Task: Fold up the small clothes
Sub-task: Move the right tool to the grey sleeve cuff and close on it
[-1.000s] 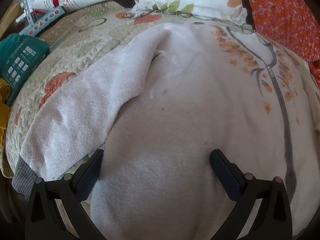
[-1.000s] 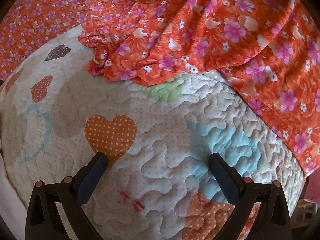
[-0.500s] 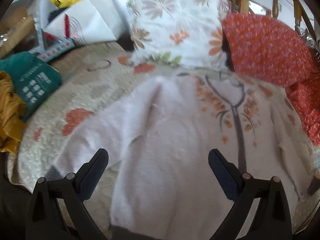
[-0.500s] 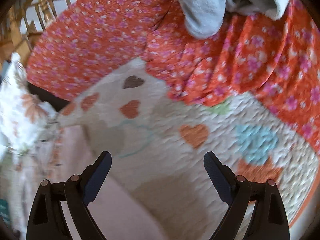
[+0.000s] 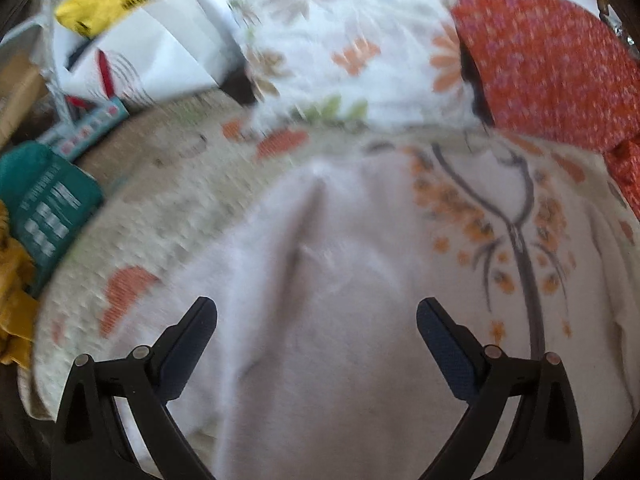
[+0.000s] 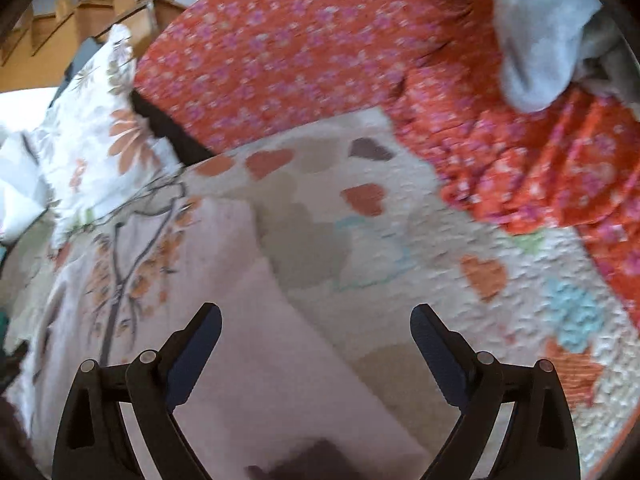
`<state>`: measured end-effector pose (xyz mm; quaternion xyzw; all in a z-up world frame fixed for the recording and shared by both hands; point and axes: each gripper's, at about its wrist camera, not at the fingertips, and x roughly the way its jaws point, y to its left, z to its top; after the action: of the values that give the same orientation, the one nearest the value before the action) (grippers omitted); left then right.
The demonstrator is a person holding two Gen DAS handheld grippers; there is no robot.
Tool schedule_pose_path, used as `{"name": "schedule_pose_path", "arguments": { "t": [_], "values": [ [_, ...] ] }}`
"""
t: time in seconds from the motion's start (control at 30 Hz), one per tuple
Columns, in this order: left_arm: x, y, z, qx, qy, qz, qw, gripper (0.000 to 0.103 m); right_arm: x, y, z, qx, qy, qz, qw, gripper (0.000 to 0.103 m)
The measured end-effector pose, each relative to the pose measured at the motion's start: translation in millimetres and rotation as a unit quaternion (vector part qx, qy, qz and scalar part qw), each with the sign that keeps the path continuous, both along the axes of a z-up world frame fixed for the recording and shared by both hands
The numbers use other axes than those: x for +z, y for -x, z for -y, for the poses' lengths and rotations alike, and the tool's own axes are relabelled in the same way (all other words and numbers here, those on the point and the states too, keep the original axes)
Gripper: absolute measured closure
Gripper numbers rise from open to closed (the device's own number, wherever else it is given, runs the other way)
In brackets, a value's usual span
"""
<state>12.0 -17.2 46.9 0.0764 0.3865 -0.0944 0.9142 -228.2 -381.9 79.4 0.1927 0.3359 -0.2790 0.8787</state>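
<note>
A: Where is the garment?

B: The white zip jacket (image 5: 360, 280) lies flat on the quilted bedspread (image 5: 168, 216), front up, with a grey zipper and orange flower print running down its middle. From the left wrist view its sleeve (image 5: 256, 264) is folded in across the body. From the right wrist view the other sleeve (image 6: 280, 352) stretches out toward the camera over the heart-patterned quilt.

A: And the left gripper (image 5: 316, 312)?

B: Its fingers are spread wide above the jacket's lower body, with nothing between them.

A: The right gripper (image 6: 316, 320)?

B: Also spread wide, empty, over the outstretched sleeve and the bedspread beside it. Whether either tool touches the cloth is unclear; both views are blurred.

A: What surrounds the jacket?

B: A floral pillow (image 5: 352, 52) sits just beyond the collar, an orange flowered pillow (image 5: 552, 68) beside that. A crumpled orange floral cloth (image 6: 540, 168) lies on the quilt's far side, with a grey cloth (image 6: 540, 52) on top. A green packet (image 5: 44, 204) sits at the left edge.
</note>
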Motion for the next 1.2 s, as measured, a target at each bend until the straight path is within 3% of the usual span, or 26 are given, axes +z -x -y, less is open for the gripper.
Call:
{"name": "schedule_pose_path", "arguments": {
  "t": [0.1, 0.17, 0.23, 0.33, 0.5, 0.67, 0.8, 0.83, 0.87, 0.93, 1.0, 1.1, 1.2],
  "values": [
    [-19, 3, 12, -0.025, -0.012, -0.023, 0.9993, 0.003, -12, -7, 6, 0.026, -0.014, -0.025, 0.999, 0.023],
    [-28, 10, 17, -0.031, -0.027, -0.021, 0.9989, 0.003, -17, -7, 15, 0.030, -0.034, -0.033, 0.998, 0.044],
    [-33, 18, 20, -0.040, -0.026, -0.029, 0.9984, 0.003, -20, -3, 27, 0.030, -0.059, -0.034, 0.997, 0.051],
    [-35, 27, 21, -0.052, -0.013, -0.041, 0.9977, 0.003, -18, 9, 40, 0.036, -0.074, -0.034, 0.996, 0.051],
    [-34, 35, 17, -0.061, -0.004, -0.052, 0.9968, 0.003, -23, 24, 36, 0.069, -0.053, -0.066, 0.994, 0.051],
    [-34, 35, 5, -0.052, 0.017, -0.079, 0.9953, 0.003, -51, 27, 31, 0.086, -0.058, -0.118, 0.988, 0.050],
    [-31, 37, 2, -0.053, 0.022, -0.077, 0.9954, 0.003, -74, 19, 23, 0.094, -0.064, -0.159, 0.981, 0.050],
    [-30, 38, 1, -0.054, 0.023, -0.076, 0.9954, 0.003, -76, 18, 19, 0.097, -0.057, -0.160, 0.981, 0.066],
    [-29, 39, 0, -0.056, 0.025, -0.075, 0.9953, 0.003, -74, 17, 17, 0.105, -0.061, -0.155, 0.980, 0.091],
    [-25, 41, -1, -0.057, 0.027, -0.070, 0.9956, 0.003, -69, 20, 20, 0.101, -0.091, -0.142, 0.980, 0.095],
    [-21, 41, -4, -0.054, 0.029, -0.064, 0.9961, 0.003, -63, 24, 25, 0.087, -0.091, -0.134, 0.983, 0.096],
    [-16, 39, -11, -0.044, 0.036, -0.060, 0.9966, 0.003, -55, 34, 36, 0.037, -0.061, -0.146, 0.987, 0.097],
    [-15, 34, -18, -0.030, 0.044, -0.069, 0.9962, 0.003, -47, 44, 45, -0.034, 0.020, -0.179, 0.983, 0.095]
  ]
}}
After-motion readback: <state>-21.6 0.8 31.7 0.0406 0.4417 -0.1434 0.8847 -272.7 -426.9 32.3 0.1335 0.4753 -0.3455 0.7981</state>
